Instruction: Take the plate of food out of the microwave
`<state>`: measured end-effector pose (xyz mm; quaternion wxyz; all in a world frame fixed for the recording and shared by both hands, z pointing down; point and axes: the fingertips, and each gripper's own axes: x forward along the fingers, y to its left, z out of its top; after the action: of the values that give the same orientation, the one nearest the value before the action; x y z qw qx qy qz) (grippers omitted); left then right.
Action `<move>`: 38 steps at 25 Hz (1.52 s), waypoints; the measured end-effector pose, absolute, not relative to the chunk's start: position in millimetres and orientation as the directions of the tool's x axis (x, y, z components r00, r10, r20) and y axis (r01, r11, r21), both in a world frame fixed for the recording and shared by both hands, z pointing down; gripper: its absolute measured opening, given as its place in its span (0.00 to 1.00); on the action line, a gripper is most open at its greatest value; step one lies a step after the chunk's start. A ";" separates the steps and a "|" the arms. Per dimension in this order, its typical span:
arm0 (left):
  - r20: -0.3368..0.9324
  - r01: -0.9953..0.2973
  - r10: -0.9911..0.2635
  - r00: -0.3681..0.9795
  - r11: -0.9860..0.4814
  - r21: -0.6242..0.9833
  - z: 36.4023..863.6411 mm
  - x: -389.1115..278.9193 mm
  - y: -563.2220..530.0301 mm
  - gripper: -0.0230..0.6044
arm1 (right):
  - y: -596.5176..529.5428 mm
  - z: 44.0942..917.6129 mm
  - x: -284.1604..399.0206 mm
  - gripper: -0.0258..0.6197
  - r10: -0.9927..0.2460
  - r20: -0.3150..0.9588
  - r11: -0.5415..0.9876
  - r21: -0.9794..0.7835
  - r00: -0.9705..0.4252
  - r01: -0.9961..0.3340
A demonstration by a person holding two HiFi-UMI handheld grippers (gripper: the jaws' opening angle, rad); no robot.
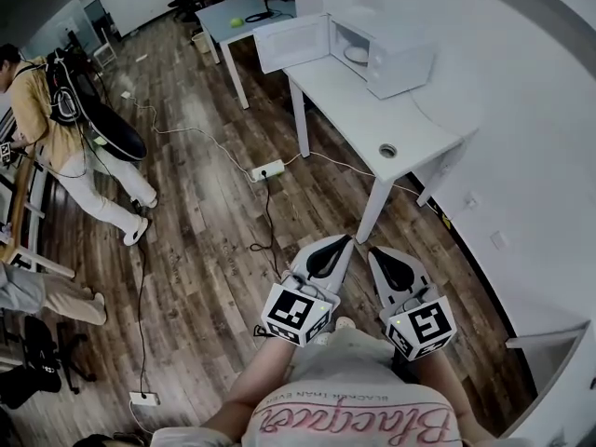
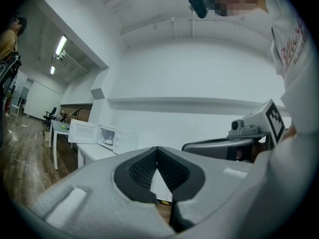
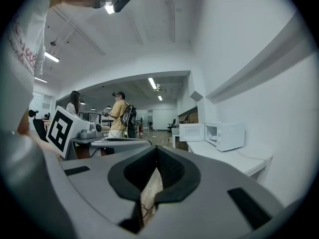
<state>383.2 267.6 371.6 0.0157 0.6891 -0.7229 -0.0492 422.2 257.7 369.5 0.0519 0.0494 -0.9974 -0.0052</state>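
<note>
A white microwave (image 1: 386, 56) stands at the far end of a long white table (image 1: 363, 119), with its door (image 1: 291, 41) swung open to the left. Inside it lies a pale plate (image 1: 357, 54); what is on it is too small to tell. Both grippers hang over the wooden floor, well short of the table's near end. My left gripper (image 1: 343, 242) is shut and holds nothing, and so is my right gripper (image 1: 376, 252). The left gripper view shows the microwave (image 2: 110, 138) far ahead on the left. The right gripper view shows the microwave (image 3: 227, 135) ahead on the right.
A power strip (image 1: 268, 169) with cables lies on the floor left of the table. A person with a backpack (image 1: 70, 124) stands at the far left. A second table (image 1: 244, 19) stands behind the microwave. A white wall (image 1: 521, 110) runs along the right.
</note>
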 end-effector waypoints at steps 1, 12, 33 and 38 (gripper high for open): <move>-0.048 -0.995 -0.997 -0.056 0.051 0.091 369.6 379.4 262.8 0.05 | 252.6 367.5 418.5 0.06 -0.097 0.098 0.995 0.015 -0.990 -0.096; -0.058 -0.988 -0.991 -0.124 0.117 0.102 363.9 361.1 212.6 0.05 | 191.3 360.0 405.5 0.06 -0.061 0.074 0.998 -0.001 -0.995 -0.061; -0.045 -0.981 -0.983 -0.179 0.175 0.082 376.4 342.2 193.8 0.05 | 164.0 372.9 392.0 0.06 -0.031 0.036 0.998 -0.052 -0.999 -0.033; -0.048 -0.984 -0.985 -0.168 0.164 0.073 376.8 326.1 187.9 0.05 | 158.3 375.5 377.5 0.06 -0.055 0.038 0.996 -0.068 -0.998 -0.058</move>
<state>326.1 187.9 376.8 0.0054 0.6450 -0.7629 -0.0435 377.5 158.3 375.5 0.0182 0.0284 -0.9988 0.0346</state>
